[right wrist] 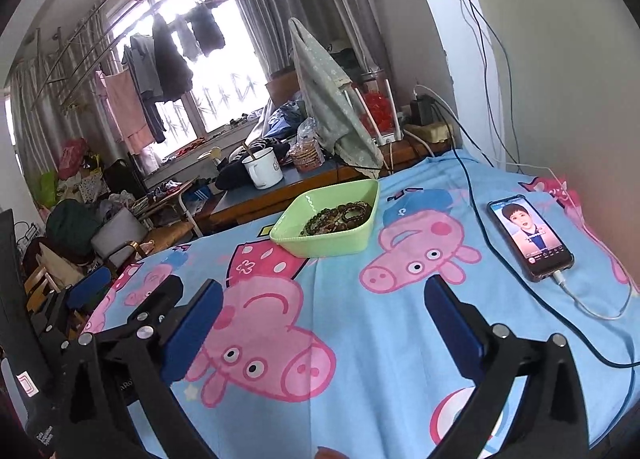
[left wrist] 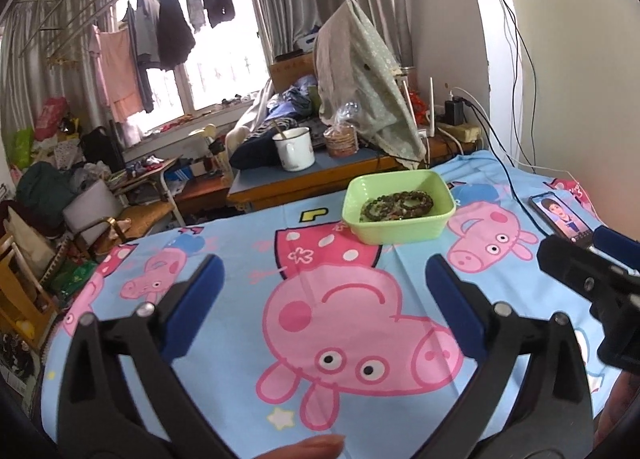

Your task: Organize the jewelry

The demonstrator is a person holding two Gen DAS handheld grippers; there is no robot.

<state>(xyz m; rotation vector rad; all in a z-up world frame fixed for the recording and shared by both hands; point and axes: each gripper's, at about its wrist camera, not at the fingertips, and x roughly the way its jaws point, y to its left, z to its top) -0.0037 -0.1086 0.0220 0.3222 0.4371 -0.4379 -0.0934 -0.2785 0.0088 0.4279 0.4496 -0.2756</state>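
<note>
Green tray (left wrist: 400,233) w/ bead bracelets (left wrist: 398,203), 1 phone (right wrist: 530,237), 2 tools apart: left tool (left wrist: 324,279), right tool (right wrist: 324,299)

A blue cartoon pig sheet (right wrist: 360,339) covers the bed. A green tub (right wrist: 324,239) sits at twelve o'clock. A phone (right wrist: 530,237) on a charging cable (right wrist: 592,309) lies at two o'clock.

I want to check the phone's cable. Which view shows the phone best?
The right wrist view: the whole phone and its plugged-in white cable show. In the left wrist view the right hand-held gripper covers the phone's near end.
</note>
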